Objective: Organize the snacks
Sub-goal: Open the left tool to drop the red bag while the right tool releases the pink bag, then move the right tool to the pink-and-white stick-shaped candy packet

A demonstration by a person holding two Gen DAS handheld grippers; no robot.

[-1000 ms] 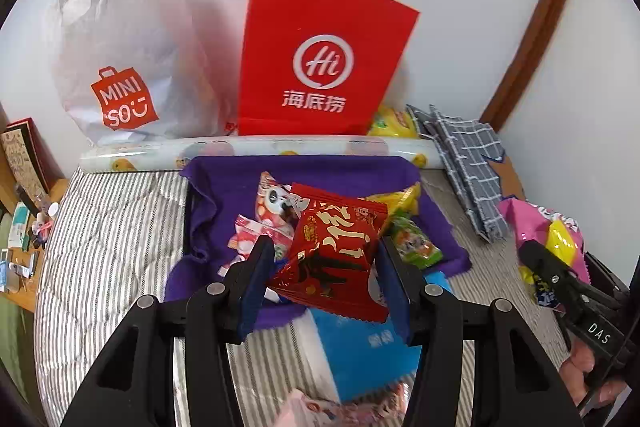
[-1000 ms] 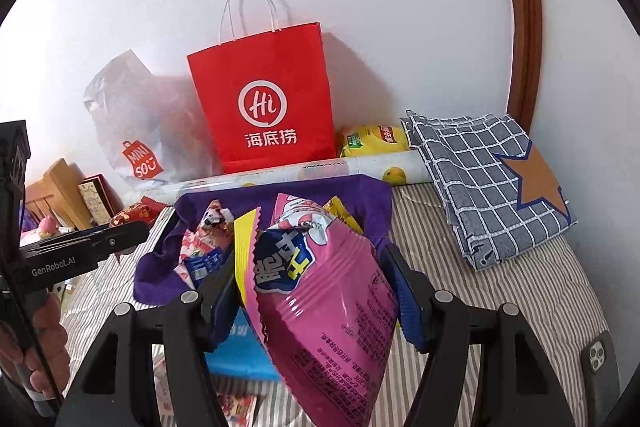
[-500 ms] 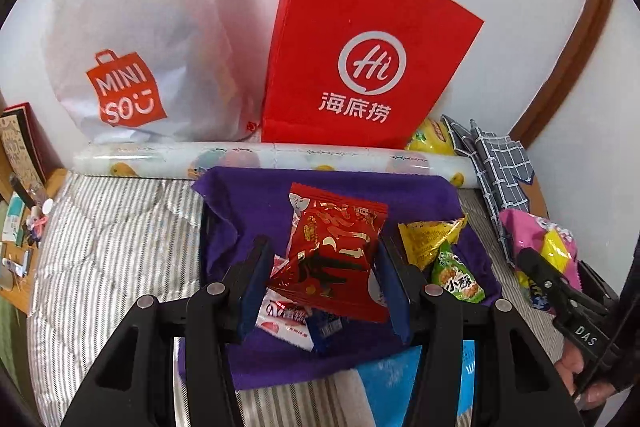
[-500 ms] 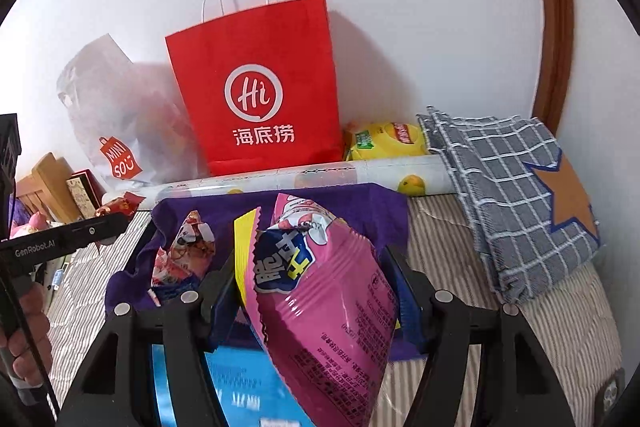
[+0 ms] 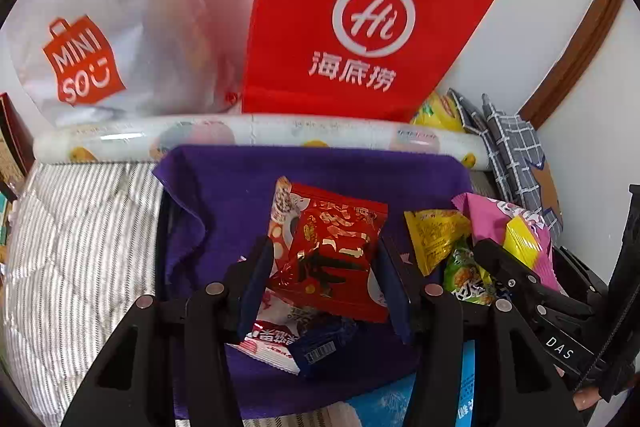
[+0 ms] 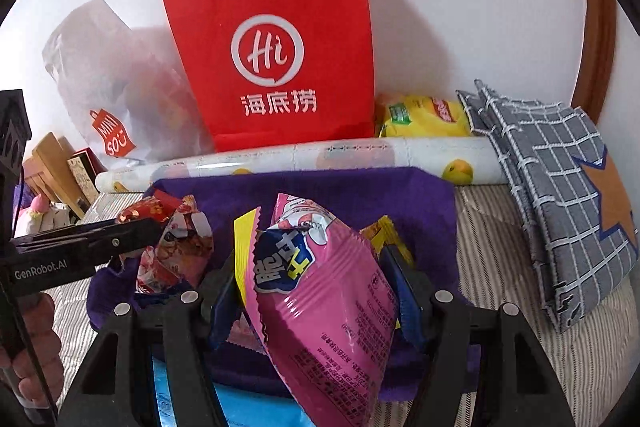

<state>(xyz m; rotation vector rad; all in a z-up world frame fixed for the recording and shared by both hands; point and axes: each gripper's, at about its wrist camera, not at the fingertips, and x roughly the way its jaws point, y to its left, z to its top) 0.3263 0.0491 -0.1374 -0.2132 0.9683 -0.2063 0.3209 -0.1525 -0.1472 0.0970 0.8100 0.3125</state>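
My left gripper (image 5: pixel 324 267) is shut on a red and gold snack packet (image 5: pixel 332 259), held over a box lined with purple cloth (image 5: pixel 248 179). Several snacks lie in that box: a white and red packet (image 5: pixel 276 339), a yellow one (image 5: pixel 432 231) and a green one (image 5: pixel 464 275). My right gripper (image 6: pixel 316 287) is shut on a large pink snack bag (image 6: pixel 332 307), which hangs over the same purple cloth (image 6: pixel 360 187). The left gripper's black finger (image 6: pixel 92 239) with its red packet (image 6: pixel 144 209) shows at the left of the right wrist view.
A red paper bag (image 6: pixel 272 51) and a white plastic bag (image 5: pixel 100 27) lean on the wall behind a printed roll (image 6: pixel 320 155). Grey checked cloth (image 6: pixel 560 187) lies right on the striped bed (image 5: pixel 80 235). A blue box (image 6: pixel 256 411) sits in front. A hand (image 6: pixel 36 347) grips the left handle.
Both grippers moved forward and down toward the purple-lined box, keeping their packets. The bags at the wall loom larger, and the pink bag has come close to the left gripper's right side.
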